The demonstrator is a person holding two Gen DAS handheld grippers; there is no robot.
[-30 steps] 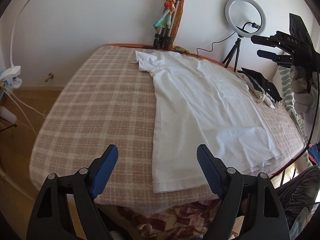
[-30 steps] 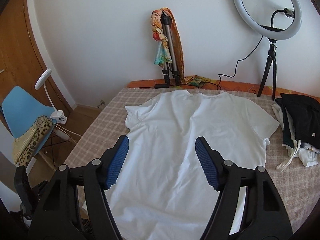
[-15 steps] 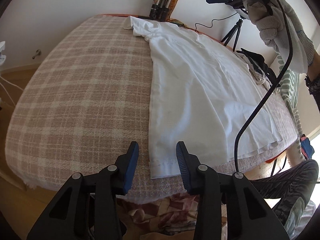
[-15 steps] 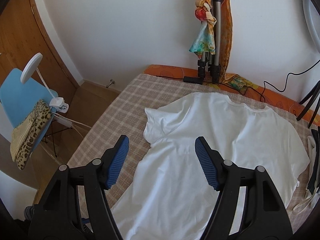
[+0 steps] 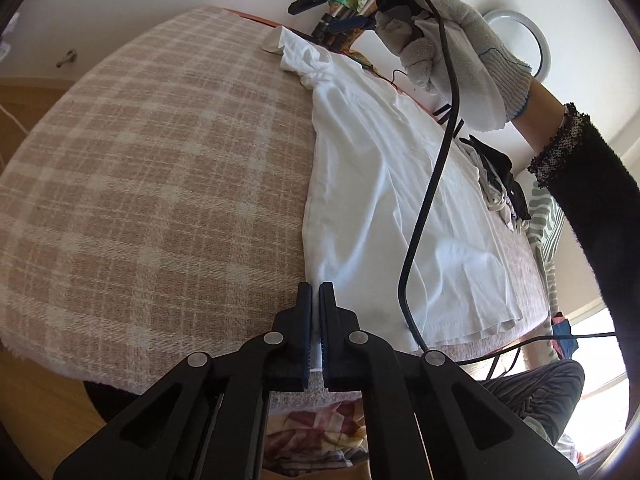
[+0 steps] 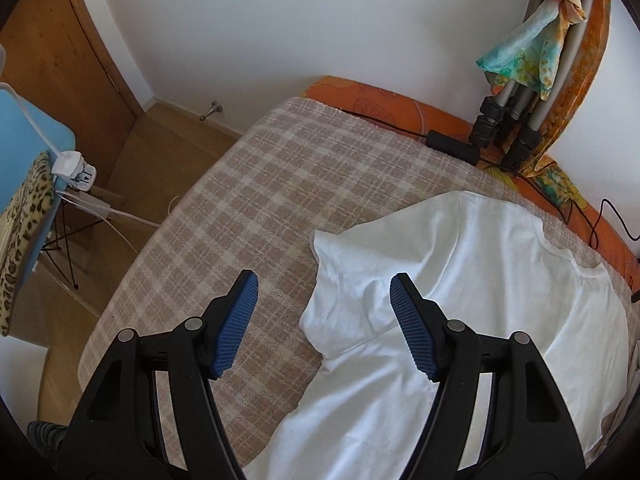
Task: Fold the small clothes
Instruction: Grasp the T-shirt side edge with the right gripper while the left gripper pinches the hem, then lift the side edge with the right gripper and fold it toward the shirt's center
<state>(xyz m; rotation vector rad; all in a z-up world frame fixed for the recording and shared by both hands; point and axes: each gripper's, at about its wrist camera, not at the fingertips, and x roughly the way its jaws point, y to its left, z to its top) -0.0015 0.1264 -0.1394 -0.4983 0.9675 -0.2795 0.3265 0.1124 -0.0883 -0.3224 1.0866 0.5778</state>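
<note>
While the white T-shirt [image 5: 384,200] lies flat on the plaid bed cover [image 5: 160,184], the left gripper [image 5: 316,300] pinches its near hem corner — jaws closed on the fabric. The right gripper [image 6: 324,304] hangs over the sleeve [image 6: 344,280], jaws wide and empty — likely placed to pinch it for a lengthwise fold.

A folded tripod [image 6: 516,120] draped with a scarf [image 6: 532,48] beside a ring light [image 5: 520,46].
</note>
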